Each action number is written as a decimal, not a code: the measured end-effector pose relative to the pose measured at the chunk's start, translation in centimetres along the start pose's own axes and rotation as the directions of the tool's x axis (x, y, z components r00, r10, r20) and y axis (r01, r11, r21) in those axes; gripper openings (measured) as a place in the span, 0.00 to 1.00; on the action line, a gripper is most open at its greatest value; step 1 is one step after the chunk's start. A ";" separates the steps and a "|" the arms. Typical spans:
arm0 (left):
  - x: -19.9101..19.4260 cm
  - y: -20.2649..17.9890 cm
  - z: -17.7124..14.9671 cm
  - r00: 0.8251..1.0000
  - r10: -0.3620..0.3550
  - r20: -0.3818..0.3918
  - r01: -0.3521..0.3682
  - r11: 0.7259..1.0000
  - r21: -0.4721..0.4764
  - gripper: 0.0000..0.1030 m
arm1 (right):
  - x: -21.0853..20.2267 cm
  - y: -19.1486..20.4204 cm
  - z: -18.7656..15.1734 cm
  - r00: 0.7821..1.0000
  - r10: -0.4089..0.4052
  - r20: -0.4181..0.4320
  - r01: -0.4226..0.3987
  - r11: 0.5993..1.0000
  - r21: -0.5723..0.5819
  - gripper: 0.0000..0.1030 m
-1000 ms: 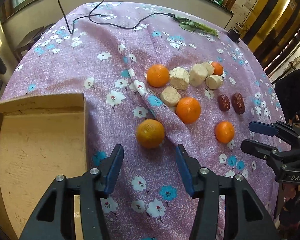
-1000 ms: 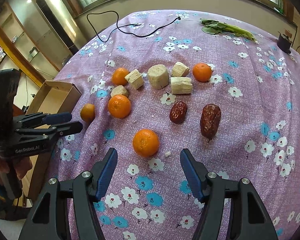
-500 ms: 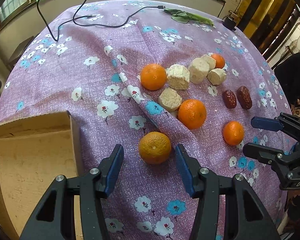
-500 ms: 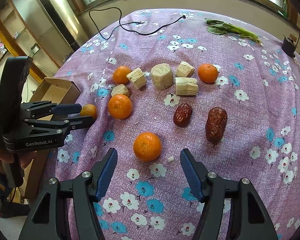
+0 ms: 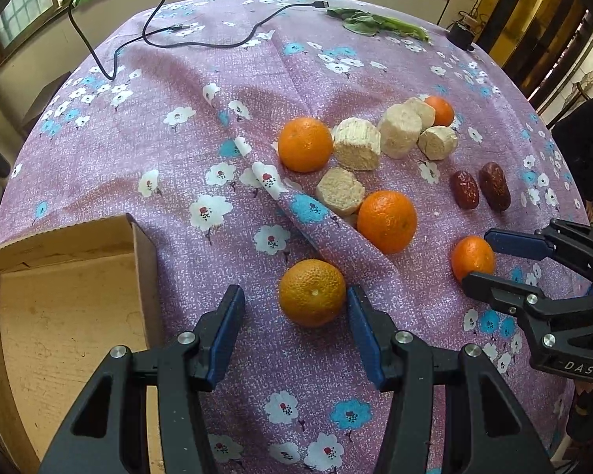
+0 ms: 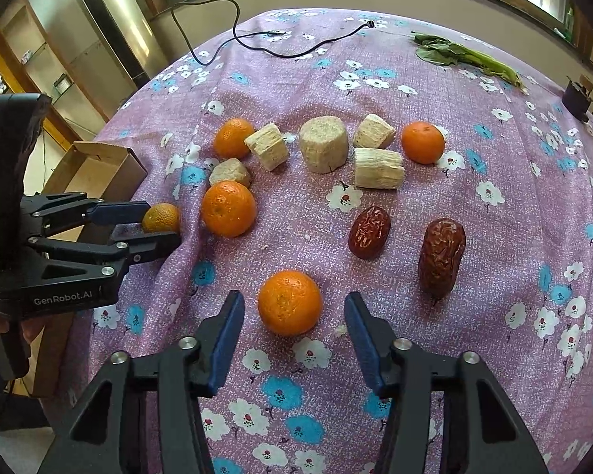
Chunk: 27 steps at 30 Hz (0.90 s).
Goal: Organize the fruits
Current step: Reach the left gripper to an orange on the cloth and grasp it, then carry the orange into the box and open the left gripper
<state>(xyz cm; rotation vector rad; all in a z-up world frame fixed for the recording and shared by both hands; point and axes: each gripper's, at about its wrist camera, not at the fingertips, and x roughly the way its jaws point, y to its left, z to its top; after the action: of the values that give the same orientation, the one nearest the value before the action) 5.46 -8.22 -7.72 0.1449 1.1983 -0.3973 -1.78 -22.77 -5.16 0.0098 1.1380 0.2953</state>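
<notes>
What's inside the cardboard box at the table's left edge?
The cardboard box looks empty: only bare brown floor and inner walls show in the left wrist view. Its nearest part runs out of frame, partly behind the left claw, so that stays unseen.

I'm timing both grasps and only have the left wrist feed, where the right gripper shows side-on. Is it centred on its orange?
Observer: From the right wrist view, the right gripper is open. The orange sits between its fingers, with tablecloth showing on both sides, so neither pad touches it.
Operator: Is anything near enough to get caught?
Observer: A small pale crumb lies on the tablecloth just inside the finger nearer the dates.
Operator: And the dates themselves?
Observer: The larger date lies outside that finger and further ahead, apart from the orange.
</notes>
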 end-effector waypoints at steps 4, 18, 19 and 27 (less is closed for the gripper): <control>0.1 -0.2 0.1 1.000 0.003 -0.001 -0.003 1.000 -0.004 0.51 | 0.4 0.2 -0.1 1.000 0.011 -0.007 -0.011 1.000 -0.013 0.38; -0.2 0.1 -0.1 1.000 -0.018 0.014 0.019 0.999 -0.035 0.30 | -1.0 -0.4 -0.4 0.999 0.043 0.010 -0.043 0.999 0.028 0.34; -0.4 0.1 -0.2 1.000 -0.014 0.017 0.015 0.999 -0.039 0.30 | -1.2 -0.4 -0.3 0.999 0.044 0.013 -0.044 0.999 0.029 0.34; -2.8 0.8 -1.0 0.998 0.029 0.049 -0.026 0.997 -0.074 0.30 | -2.5 0.2 0.0 0.998 0.042 0.036 -0.043 0.999 0.029 0.34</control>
<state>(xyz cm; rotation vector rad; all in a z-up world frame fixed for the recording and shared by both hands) 4.08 -6.57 -5.60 0.0875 1.1582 -0.3307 -2.75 -23.17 -2.87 0.0656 1.1076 0.3147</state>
